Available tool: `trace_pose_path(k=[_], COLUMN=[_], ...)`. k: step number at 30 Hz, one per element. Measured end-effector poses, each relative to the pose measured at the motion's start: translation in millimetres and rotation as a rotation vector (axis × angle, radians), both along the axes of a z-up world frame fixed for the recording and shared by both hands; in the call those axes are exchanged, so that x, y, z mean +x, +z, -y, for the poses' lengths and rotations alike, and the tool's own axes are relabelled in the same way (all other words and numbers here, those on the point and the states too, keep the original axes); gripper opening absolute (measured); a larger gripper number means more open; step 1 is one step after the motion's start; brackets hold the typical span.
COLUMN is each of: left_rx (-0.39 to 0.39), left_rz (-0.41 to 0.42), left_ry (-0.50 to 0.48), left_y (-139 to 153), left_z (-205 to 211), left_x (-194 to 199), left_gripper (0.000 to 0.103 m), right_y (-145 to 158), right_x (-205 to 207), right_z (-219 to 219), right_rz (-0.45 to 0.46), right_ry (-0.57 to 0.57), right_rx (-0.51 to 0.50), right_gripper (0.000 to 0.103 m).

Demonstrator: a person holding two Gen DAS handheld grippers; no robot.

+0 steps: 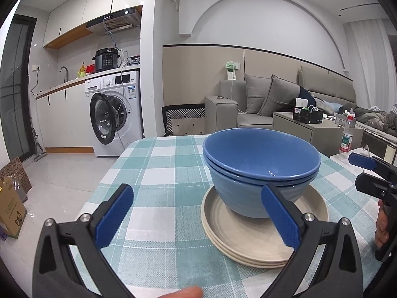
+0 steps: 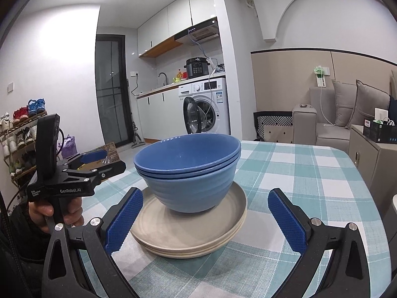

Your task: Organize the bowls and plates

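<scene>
Your left gripper [image 1: 197, 213] and right gripper [image 2: 205, 218] hover with jaws spread wide, holding nothing. Between them, blue bowls [image 2: 188, 171] sit nested on stacked plates [image 2: 191, 233], mid-table [image 2: 310, 173], nearer your edge. Stacking looks complete; next, likely back both grippers off without nudging the pile.

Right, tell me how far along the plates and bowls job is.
Looks nearly or fully done: the blue bowls sit nested together on the stacked beige plates, one pile on the checked tablecloth. Nothing is in hand: the left gripper and right gripper are both open and empty, near the pile. No loose dishes show, so little seems left.
</scene>
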State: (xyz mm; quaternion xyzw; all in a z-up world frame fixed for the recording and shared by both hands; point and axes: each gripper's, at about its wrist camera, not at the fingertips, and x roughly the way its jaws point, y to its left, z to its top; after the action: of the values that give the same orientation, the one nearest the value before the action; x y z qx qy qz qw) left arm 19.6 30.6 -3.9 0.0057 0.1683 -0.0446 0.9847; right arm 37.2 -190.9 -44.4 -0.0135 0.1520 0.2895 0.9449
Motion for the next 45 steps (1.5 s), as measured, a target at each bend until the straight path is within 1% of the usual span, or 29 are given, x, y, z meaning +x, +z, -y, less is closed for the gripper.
trace_pose_path(k=[7, 17, 24, 45], left_rx=[0.008, -0.02, -0.014, -0.016], left_rz=[0.006, 0.022, 0.029, 0.026], left_ry=[0.01, 0.006, 0.005, 0.005], left_y=[-4.7, -3.9, -4.0, -3.8], left_z=[2.8, -1.3, 0.6, 0.5], left_x=[-0.3, -2.8, -3.4, -5.0], left_gripper=[0.103, 0.103, 0.103, 0.103], right_y=[0.1, -0.9, -1.5, -3.6], right_x=[1.0, 2.9, 3.3, 4.1], right_z=[-1.7, -2.7, -2.8, -4.0], right_rz=[-0.002, -0.003, -0.003, -0.014], right_ry=[0.006, 0.008, 0.01, 0.011], right_rx=[-0.005, -0.011, -0.016, -0.01], right_gripper=[0.102, 0.102, 0.102, 0.103])
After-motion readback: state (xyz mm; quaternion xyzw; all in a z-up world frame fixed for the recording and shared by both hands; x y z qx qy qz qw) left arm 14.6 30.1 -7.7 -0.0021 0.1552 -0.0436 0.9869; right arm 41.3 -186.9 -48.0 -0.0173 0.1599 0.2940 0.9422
